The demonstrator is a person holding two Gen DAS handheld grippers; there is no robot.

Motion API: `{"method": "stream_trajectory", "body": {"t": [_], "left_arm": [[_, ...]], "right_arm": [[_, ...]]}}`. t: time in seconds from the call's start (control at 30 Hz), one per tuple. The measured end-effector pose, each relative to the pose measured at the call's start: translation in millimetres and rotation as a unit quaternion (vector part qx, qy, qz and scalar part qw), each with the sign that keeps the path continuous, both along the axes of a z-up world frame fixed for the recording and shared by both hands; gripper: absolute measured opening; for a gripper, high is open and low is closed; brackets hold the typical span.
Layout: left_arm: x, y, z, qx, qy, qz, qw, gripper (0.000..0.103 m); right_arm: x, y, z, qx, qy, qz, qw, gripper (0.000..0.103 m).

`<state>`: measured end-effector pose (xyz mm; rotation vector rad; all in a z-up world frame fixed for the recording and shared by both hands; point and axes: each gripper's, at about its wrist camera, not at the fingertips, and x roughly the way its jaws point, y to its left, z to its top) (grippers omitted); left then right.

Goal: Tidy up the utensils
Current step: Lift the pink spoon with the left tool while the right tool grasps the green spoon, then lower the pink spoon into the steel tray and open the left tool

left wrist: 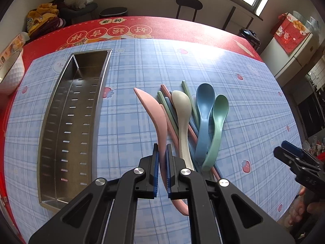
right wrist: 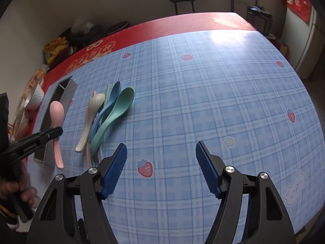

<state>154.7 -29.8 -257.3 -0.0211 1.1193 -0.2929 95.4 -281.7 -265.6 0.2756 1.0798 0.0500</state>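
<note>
While my left gripper [left wrist: 162, 152] clamped the pink spoon [left wrist: 151, 109] by its handle, lifted clear above the blue plaid tablecloth [left wrist: 233, 71], my right gripper [right wrist: 161, 152] hung unclenched with nothing between its pads. Just beyond lay the cream spoon [left wrist: 181, 109], blue spoon [left wrist: 204, 105], green spoon [left wrist: 219, 111] and chopsticks [left wrist: 165, 105] heaped together. Left of them sat the steel tray [left wrist: 50, 122], nothing visible inside. Farther off: red cloth [left wrist: 142, 24], black stool [left wrist: 189, 4].

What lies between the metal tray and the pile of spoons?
Only bare tablecloth on the table; the pink spoon hangs over it in the left gripper, per the left wrist view.
</note>
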Motion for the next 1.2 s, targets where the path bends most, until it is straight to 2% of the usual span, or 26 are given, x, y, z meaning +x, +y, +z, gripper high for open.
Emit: {"method": "stream_trajectory", "body": {"t": [0.1,0.17,0.3,0.43,0.63,0.83,0.87,1.0,1.2], "left_arm": [[-14,14,11,-0.007,-0.014,0.006,0.9999,0.006],[-20,20,17,-0.014,-0.024,0.012,0.9995,0.006],[-28,28,27,-0.019,-0.043,0.016,0.9988,0.006],[-33,36,28,-0.017,-0.050,0.019,0.9984,0.006],[-34,49,31,-0.015,-0.056,0.027,0.9980,0.006],[-33,54,28,-0.015,-0.051,0.025,0.9983,0.006],[-33,55,28,-0.016,-0.050,0.025,0.9983,0.006],[-32,58,26,-0.018,-0.044,0.031,0.9984,0.006],[-29,56,23,-0.019,-0.035,0.031,0.9987,0.006]], "right_arm": [[17,16,-12,0.005,-0.002,0.035,0.999,0.042],[30,23,-19,0.030,-0.003,0.045,0.999,0.037],[58,33,-35,0.121,0.013,0.023,0.992,0.036],[74,46,-45,0.161,0.024,-0.002,0.987,0.036],[83,60,-61,0.169,0.055,-0.019,0.984,0.031],[88,66,-69,0.181,0.062,-0.027,0.981,0.019],[87,67,-69,0.181,0.062,-0.026,0.981,0.014],[83,66,-66,0.181,0.054,-0.034,0.981,0.008],[69,55,-61,0.174,0.039,-0.043,0.983,0.007]]}}
